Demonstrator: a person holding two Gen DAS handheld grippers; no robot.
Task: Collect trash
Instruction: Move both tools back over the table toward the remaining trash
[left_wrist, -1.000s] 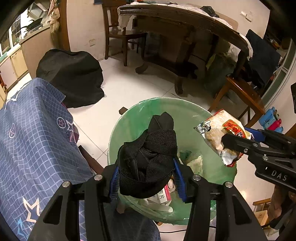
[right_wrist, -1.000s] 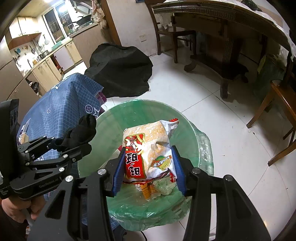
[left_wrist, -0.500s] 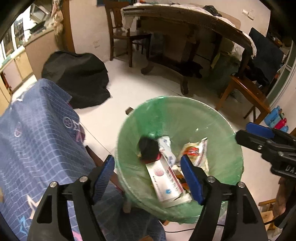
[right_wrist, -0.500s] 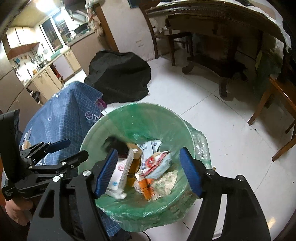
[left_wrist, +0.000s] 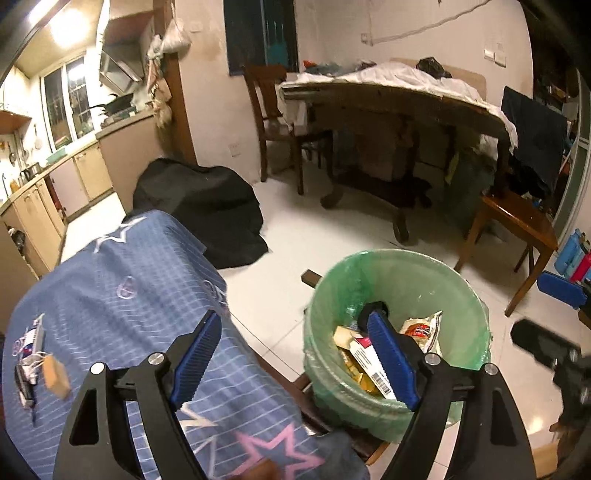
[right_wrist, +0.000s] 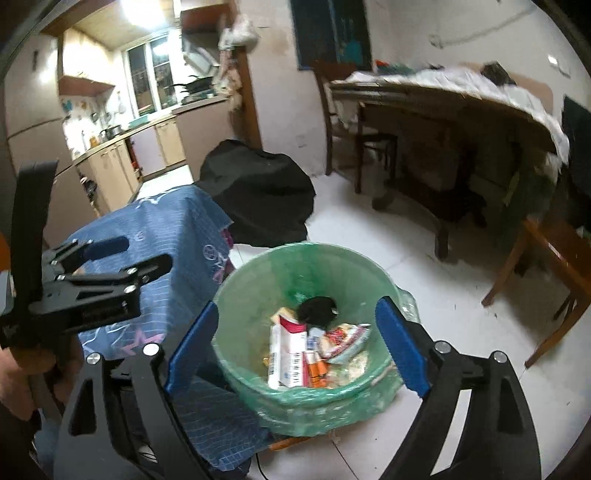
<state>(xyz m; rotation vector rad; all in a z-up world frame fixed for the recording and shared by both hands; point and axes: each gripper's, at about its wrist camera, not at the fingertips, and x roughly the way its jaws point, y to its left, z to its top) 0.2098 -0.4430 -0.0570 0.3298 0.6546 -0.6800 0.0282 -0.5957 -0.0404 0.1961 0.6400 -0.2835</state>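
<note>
A bin with a green liner (left_wrist: 458, 284) (right_wrist: 258, 273) stands on the white floor beside the blue-clothed table. It holds a black cloth (right_wrist: 317, 309) (left_wrist: 373, 309), a snack bag (right_wrist: 345, 338) (left_wrist: 421, 328), white cartons (right_wrist: 291, 354) (left_wrist: 369, 362) and other wrappers. My left gripper (left_wrist: 295, 360) is open and empty, above the table edge and the bin's left rim. My right gripper (right_wrist: 297, 341) is open and empty above the bin. Each gripper shows in the other's view, the left (right_wrist: 110, 258) and the right (left_wrist: 554, 317).
The table with a blue star-patterned cloth (left_wrist: 110, 295) (right_wrist: 177, 221) carries small items (left_wrist: 33, 362) at its left. A black bag (left_wrist: 207, 206) lies on the floor. A dining table (left_wrist: 406, 107), wooden chairs (left_wrist: 517, 225) and kitchen counters (left_wrist: 55, 177) stand beyond.
A second ago my left gripper held the black cloth and my right held the snack bag; both opened and the items fell into the bin. Both grippers have since pulled back and tilted up.
</note>
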